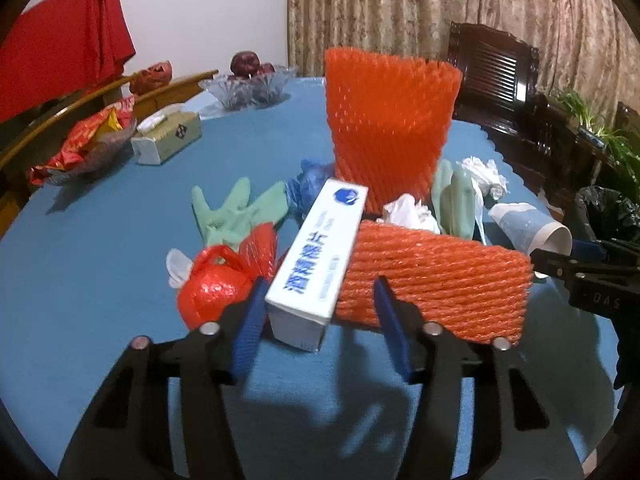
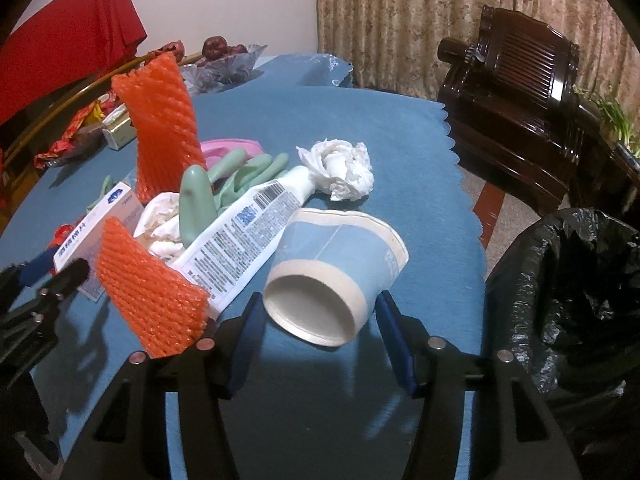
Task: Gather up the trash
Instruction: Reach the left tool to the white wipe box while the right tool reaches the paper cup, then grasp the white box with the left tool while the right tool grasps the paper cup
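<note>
Trash lies on the blue table (image 1: pixel 100 280). My left gripper (image 1: pixel 322 292) is open, its fingers on either side of the near end of a white box (image 1: pixel 320 256) with blue lettering. An orange foam net (image 1: pixel 436 280) lies right of it, a red plastic bag (image 1: pixel 216 280) left of it. My right gripper (image 2: pixel 318 308) is open around the base of a tipped blue-and-white paper cup (image 2: pixel 336 272). Beside it lie a white tube (image 2: pixel 240 240), an orange foam net (image 2: pixel 148 292), green gloves (image 2: pixel 240 172) and crumpled tissue (image 2: pixel 340 168).
A bin with a black liner (image 2: pixel 568 288) stands right of the table. A tall orange foam net (image 1: pixel 384 128), tissue box (image 1: pixel 166 138), snack bowl (image 1: pixel 84 144) and glass fruit bowl (image 1: pixel 248 84) sit farther back. Dark wooden chairs (image 2: pixel 516 92) stand at the right.
</note>
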`<action>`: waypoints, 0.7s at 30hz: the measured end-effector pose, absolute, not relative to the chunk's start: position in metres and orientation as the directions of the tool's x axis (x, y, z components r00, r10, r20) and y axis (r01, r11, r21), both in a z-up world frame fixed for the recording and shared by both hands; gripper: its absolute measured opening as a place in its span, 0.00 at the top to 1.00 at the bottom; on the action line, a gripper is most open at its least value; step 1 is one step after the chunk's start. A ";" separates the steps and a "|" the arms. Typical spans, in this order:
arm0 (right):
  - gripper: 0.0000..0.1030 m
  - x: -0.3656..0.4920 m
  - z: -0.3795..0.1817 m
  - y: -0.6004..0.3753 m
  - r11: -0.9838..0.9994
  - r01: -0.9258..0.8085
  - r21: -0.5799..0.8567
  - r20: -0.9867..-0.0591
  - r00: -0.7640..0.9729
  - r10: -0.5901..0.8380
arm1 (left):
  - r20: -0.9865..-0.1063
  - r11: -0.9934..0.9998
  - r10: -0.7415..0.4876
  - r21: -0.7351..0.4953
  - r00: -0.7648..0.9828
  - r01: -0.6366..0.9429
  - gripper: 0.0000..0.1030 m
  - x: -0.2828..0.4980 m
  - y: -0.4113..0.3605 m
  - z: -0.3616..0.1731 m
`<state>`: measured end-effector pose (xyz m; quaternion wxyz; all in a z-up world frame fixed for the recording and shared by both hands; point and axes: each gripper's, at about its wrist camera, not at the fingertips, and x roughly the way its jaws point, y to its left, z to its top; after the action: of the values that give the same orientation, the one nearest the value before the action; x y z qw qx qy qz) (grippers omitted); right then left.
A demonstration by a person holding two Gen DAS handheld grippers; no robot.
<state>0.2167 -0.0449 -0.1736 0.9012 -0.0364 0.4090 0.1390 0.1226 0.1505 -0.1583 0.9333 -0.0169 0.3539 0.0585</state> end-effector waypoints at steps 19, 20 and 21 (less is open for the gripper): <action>0.29 0.233 -0.182 -0.047 0.976 -0.194 0.096 -0.774 0.602 0.196 | -0.706 0.993 0.069 -0.021 0.705 -0.118 0.64 0.139 0.149 -0.168; 0.40 0.234 -0.184 -0.048 0.974 -0.196 0.112 -0.779 0.591 0.209 | -0.706 0.993 0.059 -0.029 0.706 -0.112 0.69 0.139 0.150 -0.167; 0.41 0.233 -0.184 -0.049 0.973 -0.200 0.119 -0.778 0.590 0.217 | -0.704 0.993 0.035 -0.053 0.709 -0.102 0.71 0.138 0.151 -0.165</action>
<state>0.2333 -0.0493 -0.1837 0.8915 0.0097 0.4376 0.1167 0.1383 0.1511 -0.1650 0.9235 -0.0442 0.3793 0.0372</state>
